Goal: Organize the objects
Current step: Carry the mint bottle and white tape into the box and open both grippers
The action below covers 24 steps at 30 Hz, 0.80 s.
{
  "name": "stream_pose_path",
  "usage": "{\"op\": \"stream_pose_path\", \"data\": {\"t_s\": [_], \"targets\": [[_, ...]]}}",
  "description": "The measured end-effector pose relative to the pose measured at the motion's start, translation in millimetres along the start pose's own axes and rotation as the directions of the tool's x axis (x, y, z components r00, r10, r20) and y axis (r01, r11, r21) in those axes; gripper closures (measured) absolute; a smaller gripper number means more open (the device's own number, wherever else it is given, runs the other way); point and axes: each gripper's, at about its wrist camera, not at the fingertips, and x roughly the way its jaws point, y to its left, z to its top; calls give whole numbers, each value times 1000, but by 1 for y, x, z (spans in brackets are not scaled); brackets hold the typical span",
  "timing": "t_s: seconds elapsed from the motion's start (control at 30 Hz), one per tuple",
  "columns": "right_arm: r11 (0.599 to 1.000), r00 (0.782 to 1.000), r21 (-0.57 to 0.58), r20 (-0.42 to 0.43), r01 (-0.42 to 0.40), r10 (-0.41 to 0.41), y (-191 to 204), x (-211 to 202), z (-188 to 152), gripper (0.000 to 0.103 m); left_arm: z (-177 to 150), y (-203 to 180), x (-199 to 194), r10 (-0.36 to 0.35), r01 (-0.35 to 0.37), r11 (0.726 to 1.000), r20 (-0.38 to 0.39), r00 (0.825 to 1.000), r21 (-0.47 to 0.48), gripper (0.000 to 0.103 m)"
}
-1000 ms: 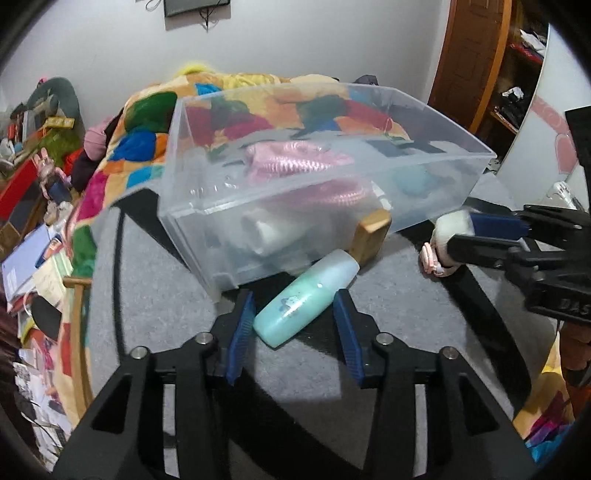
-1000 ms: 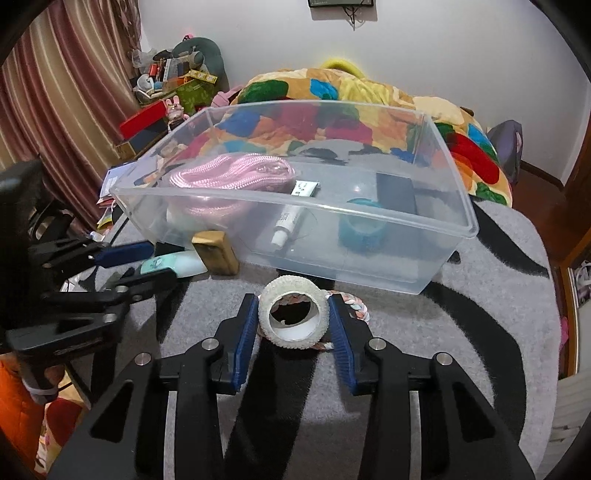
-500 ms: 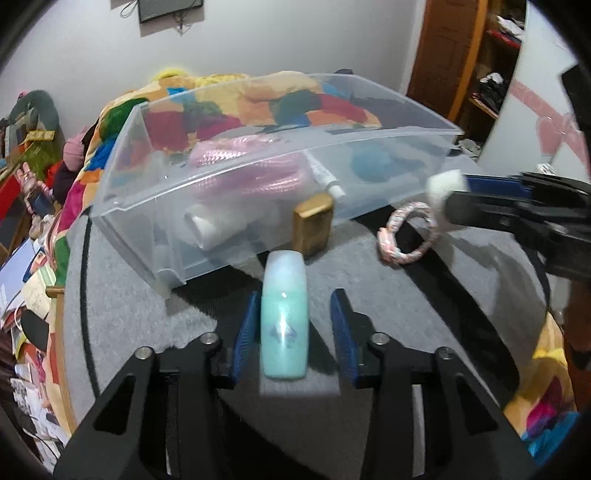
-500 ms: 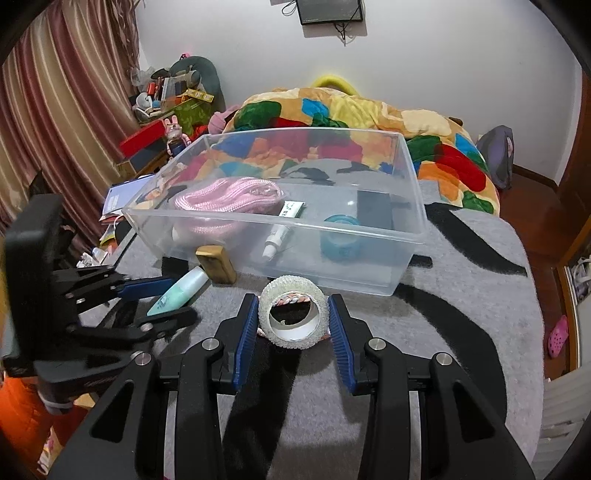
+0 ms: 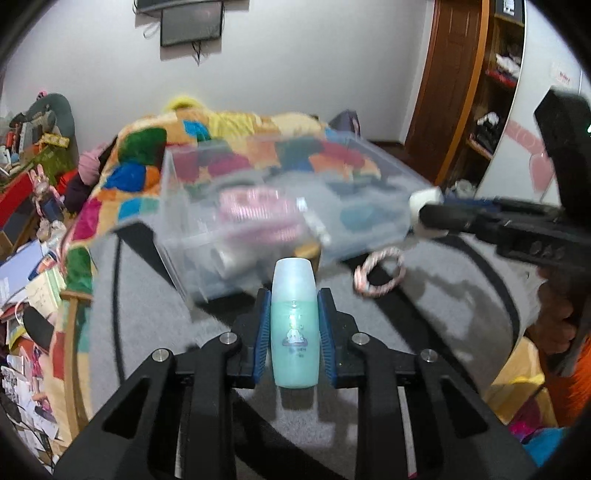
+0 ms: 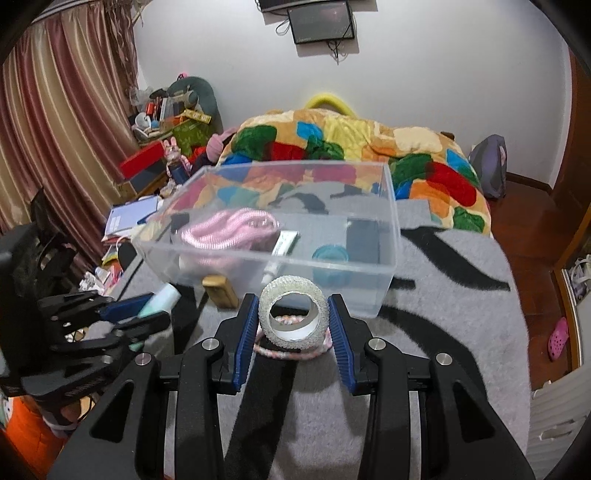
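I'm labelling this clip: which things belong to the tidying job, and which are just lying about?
Job: green bottle in left gripper; tape roll in right gripper; clear bin; rope ring; gold box.

Lying about: quilt; wall screen; pink shoe.

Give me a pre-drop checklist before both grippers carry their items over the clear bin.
1. Left gripper shut on the green bottle: ok.
2. Right gripper shut on the tape roll: ok.
3. Clear bin open on top: ok.
4. Free floor space inside bin: cannot tell.
5. Rope ring apart from both grippers: ok.
6. Gold box outside bin, not blocking its opening: ok.
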Motion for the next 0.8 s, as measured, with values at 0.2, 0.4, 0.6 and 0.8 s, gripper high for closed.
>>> {"op": "stream_pose_path", "data": {"t_s": [0.2,0.4,0.6,0.8], "targets": [[1000,998,8,56,20,-20,-2,-7,25,68,34,5,-17,31,-30,999,87,996,-11,78],[999,996,29,89,14,-17,-5,-4,52,68,59,17,-16,70,-67,997,112,991,-31,79],[999,998,17,55,33,-34,0,21,67,68,75,34,7,113,-109,992,72,991,-64,79],[997,997,0,-33,72,-72,2,62,64,68,76,50,39,126,-125,987,6,992,-105,78]]}}
